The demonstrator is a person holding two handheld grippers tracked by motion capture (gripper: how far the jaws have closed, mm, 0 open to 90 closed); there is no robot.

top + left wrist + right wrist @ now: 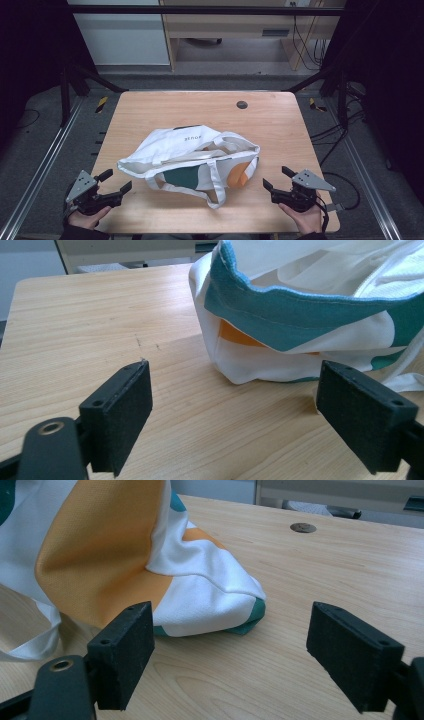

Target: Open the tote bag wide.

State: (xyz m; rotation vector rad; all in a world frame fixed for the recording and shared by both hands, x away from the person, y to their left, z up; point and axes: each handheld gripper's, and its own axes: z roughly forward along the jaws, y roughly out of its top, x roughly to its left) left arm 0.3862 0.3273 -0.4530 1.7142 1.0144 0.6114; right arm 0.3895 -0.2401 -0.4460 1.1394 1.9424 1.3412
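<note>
Tote bag: a white canvas tote bag (192, 160) with dark green and orange patches lies crumpled on its side at the centre of the frame in the high view, its mouth turned toward the lower edge.
Handling: judged soft, light and limp; it should sag and fold when lifted, and the cloth is likely to bunch between the pads rather than slip.
Where to grip: the stitched green rim (300, 310) of the mouth, or the loose strap (216, 187) trailing toward the lower centre; both look thick enough to pinch. Two corners held apart would probably keep it from collapsing.
Left gripper (116, 184): lower left of the high view, jaws wide with nothing between them, just short of the bag's near corner.
Right gripper (277, 179): lower right, jaws wide and bare, the bag's orange-patched end (100, 555) close ahead at the left of its own view.
Table (280, 125): pale wood, with a small dark round cap (242, 104) in the upper centre, well apart from the bag.
In the way: nothing stands between either gripper and the cloth; the trailing strap could snag.
</note>
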